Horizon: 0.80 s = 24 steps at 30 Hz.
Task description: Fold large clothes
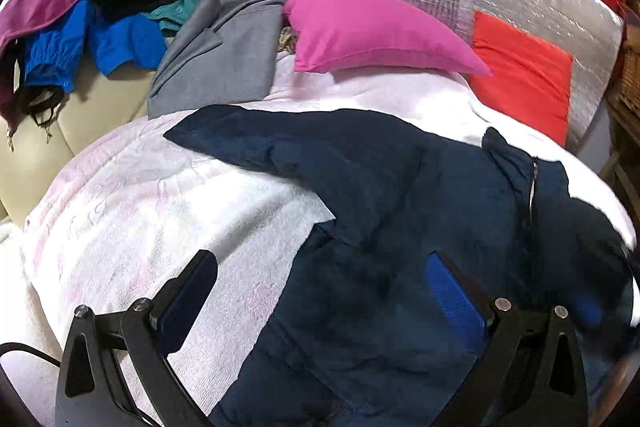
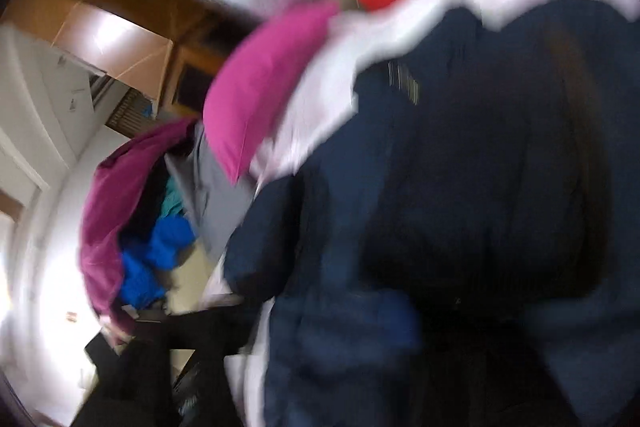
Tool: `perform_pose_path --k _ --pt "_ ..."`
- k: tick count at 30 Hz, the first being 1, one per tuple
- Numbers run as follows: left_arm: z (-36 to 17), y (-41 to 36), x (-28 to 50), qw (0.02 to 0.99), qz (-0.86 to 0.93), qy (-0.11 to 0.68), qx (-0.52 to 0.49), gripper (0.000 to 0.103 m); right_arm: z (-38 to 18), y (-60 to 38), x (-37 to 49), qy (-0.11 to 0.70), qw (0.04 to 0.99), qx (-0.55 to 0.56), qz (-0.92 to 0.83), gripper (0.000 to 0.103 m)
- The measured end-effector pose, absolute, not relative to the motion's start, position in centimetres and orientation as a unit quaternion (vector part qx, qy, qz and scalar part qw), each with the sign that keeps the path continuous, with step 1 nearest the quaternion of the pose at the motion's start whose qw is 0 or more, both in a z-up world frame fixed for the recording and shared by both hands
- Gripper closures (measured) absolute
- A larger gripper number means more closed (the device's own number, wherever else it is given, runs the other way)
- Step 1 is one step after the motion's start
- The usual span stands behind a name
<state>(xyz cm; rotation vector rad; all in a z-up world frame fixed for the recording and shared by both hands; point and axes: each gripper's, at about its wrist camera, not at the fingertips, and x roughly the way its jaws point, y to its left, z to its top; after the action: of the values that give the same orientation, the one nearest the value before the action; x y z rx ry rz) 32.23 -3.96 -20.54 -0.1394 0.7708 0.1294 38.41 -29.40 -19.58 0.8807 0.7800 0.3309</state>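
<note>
Our left tool (image 1: 320, 291) hangs with its jaws spread wide and nothing between them, just above the navy jacket (image 1: 400, 195). We see that jacket lying across the white bedspread (image 1: 160, 195), one sleeve reaching toward the gray garment (image 1: 224, 55). Behind it rest a pink pillow (image 1: 372, 31) and a red cushion (image 1: 524, 79). Our right tool's view is badly blurred; we cannot tell its jaws.

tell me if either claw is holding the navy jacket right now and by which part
The left claw stands open above the navy jacket, gripping nothing. The right claw's view is too blurred to show a hold; its fingers look apart, with no cloth visibly pinched.
</note>
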Motion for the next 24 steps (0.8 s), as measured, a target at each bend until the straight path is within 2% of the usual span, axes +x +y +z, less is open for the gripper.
perform_pose_path --k 3,6,9,13,16,22,23,24 --pt "-19.9 -3.9 32.1 0.925 0.056 0.368 -0.077 0.0 -19.7 -30.4 35.1 0.362 0.814 0.422 0.168 0.023" --pt "-19.8 -5.5 32.3 0.932 0.033 0.352 -0.078 0.0 -17.3 -34.2 29.8 0.308 0.844 0.411 0.153 0.023" --pt "-19.5 -7.8 31.8 0.937 -0.025 0.34 -0.072 0.0 -15.3 -39.9 26.0 0.258 0.88 0.394 0.054 0.023" --pt "-19.9 -12.0 31.4 0.93 -0.109 0.346 -0.059 0.0 -17.5 -46.1 24.8 0.265 0.883 0.377 -0.091 0.025" --pt "-20.4 -16.7 31.0 0.924 -0.155 0.349 -0.027 0.0 -19.8 -48.0 26.3 0.299 0.863 0.388 -0.122 0.04" --pt "-22.1 -24.3 32.0 0.91 -0.186 0.365 0.059 0.0 -20.6 -48.7 28.0 0.312 0.864 0.378 -0.115 0.041" --pt "-22.5 -25.1 32.4 0.907 -0.191 0.37 0.067 0.0 -20.6 -48.5 28.3 0.316 0.865 0.37 -0.121 0.047" --pt "-23.0 -26.0 32.7 0.905 -0.191 0.371 0.081 0.0 -20.8 -48.5 28.3 0.323 0.866 0.361 -0.124 0.058"
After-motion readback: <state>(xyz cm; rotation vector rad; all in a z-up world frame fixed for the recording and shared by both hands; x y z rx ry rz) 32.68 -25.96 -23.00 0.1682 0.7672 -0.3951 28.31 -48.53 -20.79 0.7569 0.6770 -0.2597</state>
